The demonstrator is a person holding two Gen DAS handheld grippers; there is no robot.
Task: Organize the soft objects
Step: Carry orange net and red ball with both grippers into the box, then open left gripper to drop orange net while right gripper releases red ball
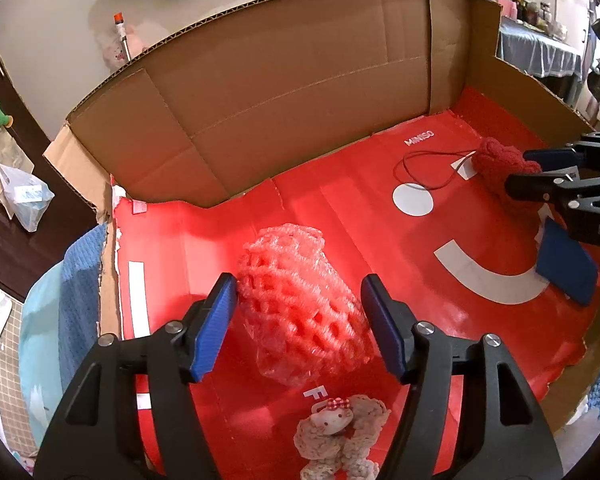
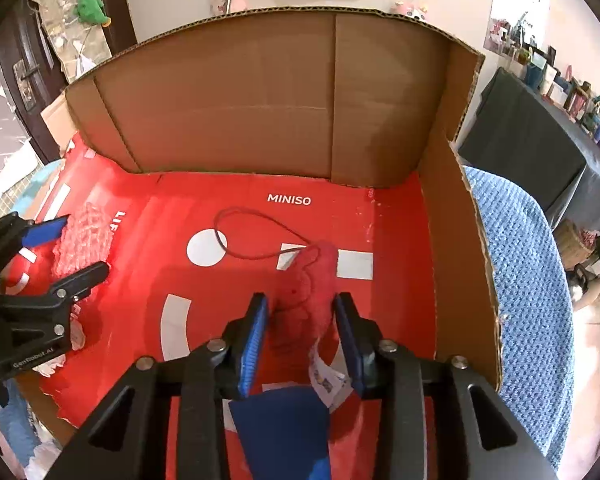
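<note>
A pink foam net sleeve (image 1: 300, 320) lies on the red floor of the cardboard box (image 1: 280, 100), between the fingers of my left gripper (image 1: 298, 284). The gripper is open; its blue pads stand beside the net without squeezing it. At the right, a red knitted soft toy (image 2: 312, 280) with a red string loop (image 2: 256, 232) and a white tag (image 2: 328, 384) rests on the floor between the pads of my open right gripper (image 2: 300, 300). A cream crochet doll (image 1: 340, 432) lies under my left gripper. A dark blue flat piece (image 2: 284, 428) lies below my right gripper.
Tall cardboard walls (image 2: 240, 92) close the box at the back and right. A blue knitted blanket (image 2: 528, 280) lies outside the right wall and also at the left (image 1: 80, 280). A plastic bag (image 1: 24, 196) and a green plush (image 2: 90, 6) are further off.
</note>
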